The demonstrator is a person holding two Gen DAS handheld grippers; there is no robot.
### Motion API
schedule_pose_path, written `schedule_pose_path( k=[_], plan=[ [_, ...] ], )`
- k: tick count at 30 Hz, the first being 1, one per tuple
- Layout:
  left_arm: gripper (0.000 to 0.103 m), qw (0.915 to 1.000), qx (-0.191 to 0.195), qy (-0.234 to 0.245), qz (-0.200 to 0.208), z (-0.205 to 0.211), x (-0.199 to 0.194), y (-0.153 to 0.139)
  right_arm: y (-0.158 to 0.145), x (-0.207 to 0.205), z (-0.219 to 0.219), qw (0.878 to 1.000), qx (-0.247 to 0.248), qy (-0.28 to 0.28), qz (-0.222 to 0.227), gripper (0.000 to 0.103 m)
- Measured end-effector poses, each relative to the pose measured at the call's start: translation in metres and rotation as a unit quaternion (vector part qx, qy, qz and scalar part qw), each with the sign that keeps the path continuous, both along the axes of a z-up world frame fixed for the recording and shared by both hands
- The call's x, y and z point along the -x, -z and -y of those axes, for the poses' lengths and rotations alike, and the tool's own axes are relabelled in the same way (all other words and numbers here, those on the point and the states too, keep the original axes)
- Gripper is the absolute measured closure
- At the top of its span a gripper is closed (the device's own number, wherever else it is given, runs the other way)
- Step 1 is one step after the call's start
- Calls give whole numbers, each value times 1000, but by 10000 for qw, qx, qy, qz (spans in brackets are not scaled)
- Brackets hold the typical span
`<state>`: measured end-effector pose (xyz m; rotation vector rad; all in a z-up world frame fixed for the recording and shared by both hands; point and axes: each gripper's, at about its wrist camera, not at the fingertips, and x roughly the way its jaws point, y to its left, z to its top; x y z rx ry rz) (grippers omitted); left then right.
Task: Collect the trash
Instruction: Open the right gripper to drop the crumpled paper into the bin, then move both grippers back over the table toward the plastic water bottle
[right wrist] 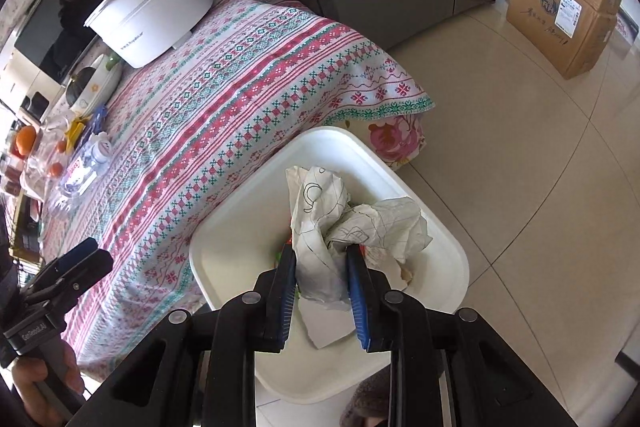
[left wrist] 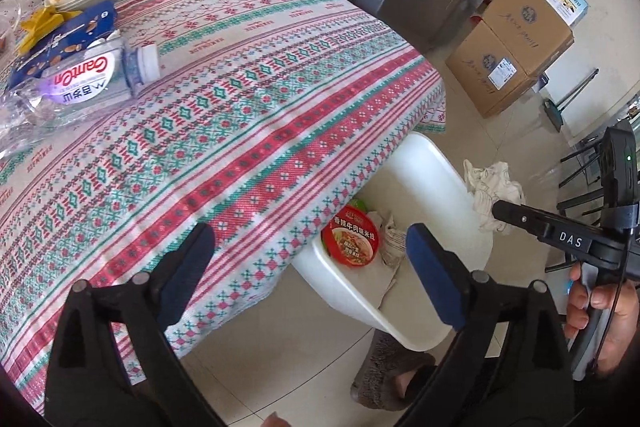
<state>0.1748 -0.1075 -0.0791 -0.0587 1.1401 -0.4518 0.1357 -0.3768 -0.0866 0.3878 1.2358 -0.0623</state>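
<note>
Right claw (right wrist: 322,267) grips crumpled paper (right wrist: 352,223) over the white bin (right wrist: 452,259) — left claw (left wrist: 310,255) gapes wide, empty, at the tabletop (left wrist: 248,115) edge.

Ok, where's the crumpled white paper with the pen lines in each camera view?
Left wrist view: the crumpled white paper sits right of centre, at the tip of the right gripper.
Right wrist view: lower centre, pinched between the jaws, above the white plastic bin.
Shared landmark: the bin beside the red and green patterned tablecloth.
</note>
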Motion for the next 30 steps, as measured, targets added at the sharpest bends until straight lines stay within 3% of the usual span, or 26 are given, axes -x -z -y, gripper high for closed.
schedule_pose_path(
  k=[5,6,7,9,17,21,30],
  plan=[
    [4,9999,-46,-156,-25,-20,2,-4,-2,-2,-3,10000,-9,14,19,74],
    [3,9998,-62,-171,-17,-22,2,-6,-2,-2,-3,10000,-33,12,21,66],
    [2,9998,-72,-189,-7,-25,2,-7,-3,-3,-4,10000,-88,-2,37,44],
    [1,9997,-80,-234,29,-30,3,-11,-7,-4,-5,9997,-156,53,152,17],
    [1,9985,-172,-466,212,-59,0,-25,-19,-12,-21,9995,-41,21,300,11],
    [1,9976,-254,-577,300,-76,0,-29,-26,-16,-36,9989,10,-143,443,0],
    [1,9932,-478,-912,552,-119,0,-38,-41,-29,-83,9956,43,-597,727,0]
  ],
)
